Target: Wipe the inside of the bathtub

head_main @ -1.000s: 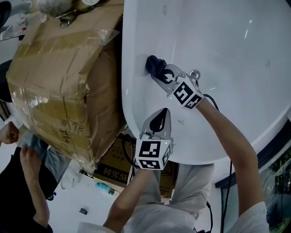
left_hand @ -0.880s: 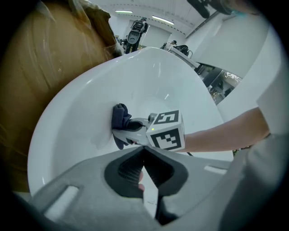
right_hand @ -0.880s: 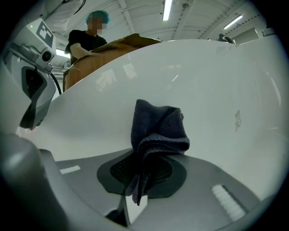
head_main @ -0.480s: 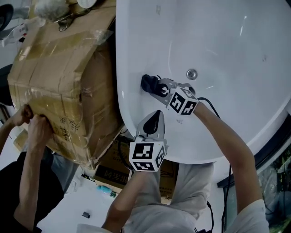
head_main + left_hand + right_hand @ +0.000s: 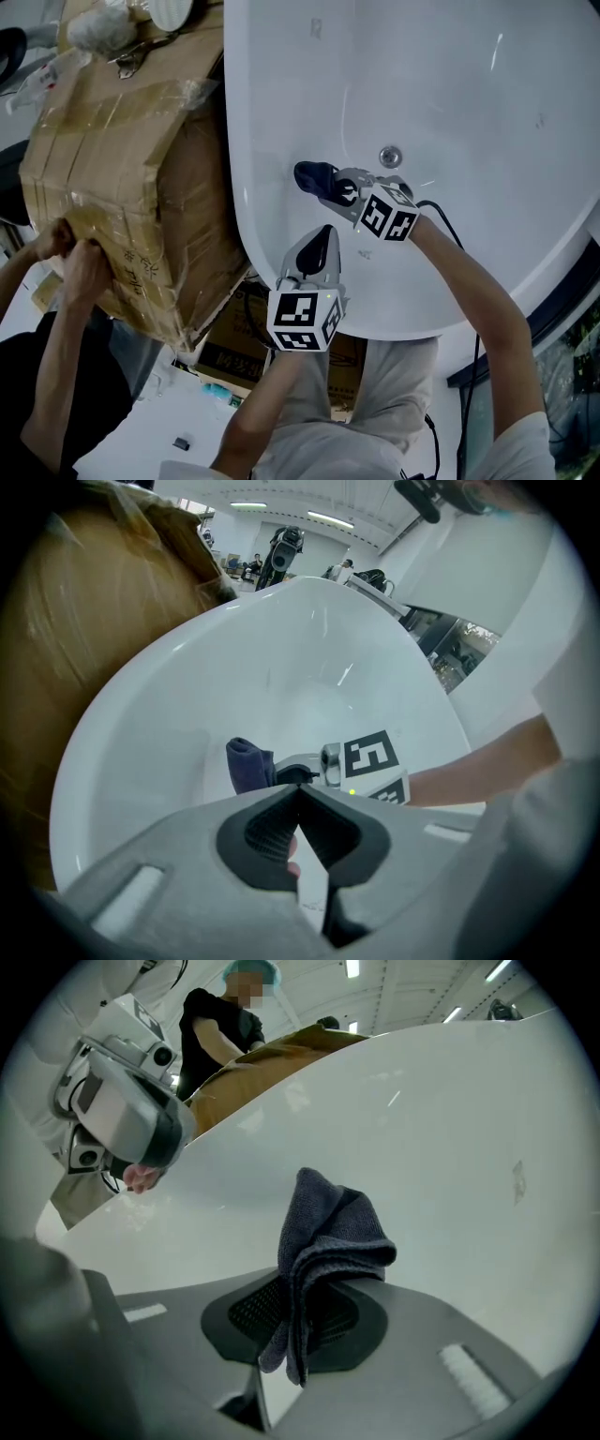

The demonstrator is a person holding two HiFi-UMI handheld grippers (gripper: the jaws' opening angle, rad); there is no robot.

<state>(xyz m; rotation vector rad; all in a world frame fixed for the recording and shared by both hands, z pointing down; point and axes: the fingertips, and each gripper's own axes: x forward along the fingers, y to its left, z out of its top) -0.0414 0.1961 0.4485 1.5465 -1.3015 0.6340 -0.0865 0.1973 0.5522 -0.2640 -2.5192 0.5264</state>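
Head view: right gripper (image 5: 333, 187) pinches the cloth (image 5: 314, 175), which lies at its 10 o'clock against the bathtub (image 5: 469, 112) inner wall.
Left gripper view: left gripper (image 5: 300, 794) pressed together, empty; cloth at 12 o'clock.
Right gripper view: cloth clamped, folds standing toward 12 o'clock.

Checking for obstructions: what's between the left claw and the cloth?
Only bare bathtub surface separates the left claw and the cloth, seen in head view.
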